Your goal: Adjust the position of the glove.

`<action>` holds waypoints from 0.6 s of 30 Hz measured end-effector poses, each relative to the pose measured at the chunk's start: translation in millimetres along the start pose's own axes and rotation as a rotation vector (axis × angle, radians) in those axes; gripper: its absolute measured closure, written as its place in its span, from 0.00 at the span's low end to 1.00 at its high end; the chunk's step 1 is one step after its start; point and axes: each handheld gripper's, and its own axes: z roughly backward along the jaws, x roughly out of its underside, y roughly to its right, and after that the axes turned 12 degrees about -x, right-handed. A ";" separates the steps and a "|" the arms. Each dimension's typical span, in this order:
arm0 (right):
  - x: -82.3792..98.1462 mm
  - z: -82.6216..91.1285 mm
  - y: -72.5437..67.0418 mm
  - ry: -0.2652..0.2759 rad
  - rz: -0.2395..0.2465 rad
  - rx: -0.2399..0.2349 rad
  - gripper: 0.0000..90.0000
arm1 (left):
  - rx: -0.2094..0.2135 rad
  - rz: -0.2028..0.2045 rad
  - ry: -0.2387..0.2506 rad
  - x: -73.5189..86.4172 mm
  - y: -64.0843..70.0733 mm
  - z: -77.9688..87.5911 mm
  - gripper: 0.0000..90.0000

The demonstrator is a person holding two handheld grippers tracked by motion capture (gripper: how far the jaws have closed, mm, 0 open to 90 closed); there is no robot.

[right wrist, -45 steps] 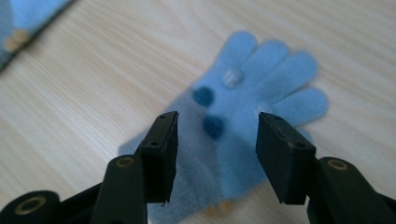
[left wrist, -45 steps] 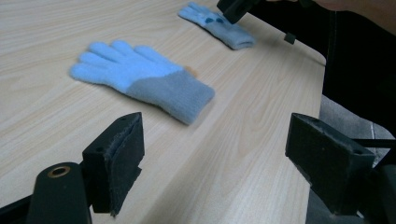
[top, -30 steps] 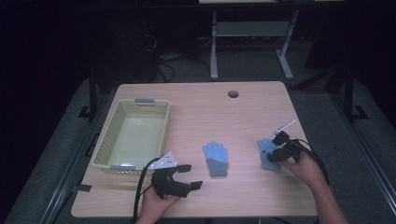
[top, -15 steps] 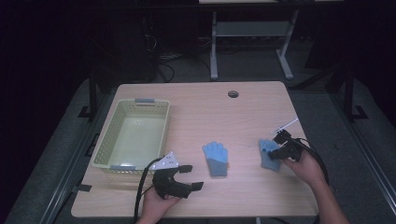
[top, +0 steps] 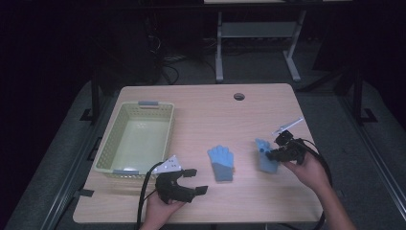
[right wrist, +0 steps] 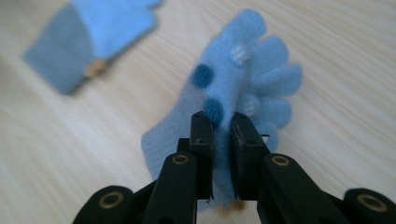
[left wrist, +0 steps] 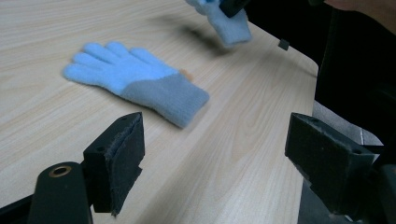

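The right gripper [top: 271, 153] has its jaws pinched nearly together on a light blue glove [right wrist: 243, 98], bunched between them; the right gripper view shows dark blue dots on that glove's fabric and its fingers fanned above the wooden table [top: 210, 115]. The left gripper [top: 195, 180] sits with jaws spread wide and nothing between them, at the table's near edge. A second glove [top: 221, 162], blue with a grey cuff, lies flat between the two grippers; the left gripper view shows it just beyond the open jaws. The high view adds a pale green basket [top: 108, 146] on the table's left side
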 end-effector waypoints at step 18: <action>-43.0 -22.7 -48.1 -0.014 0.155 -0.086 0.89 | 0.001 -0.016 -0.002 0.2 1.8 -0.7 0.22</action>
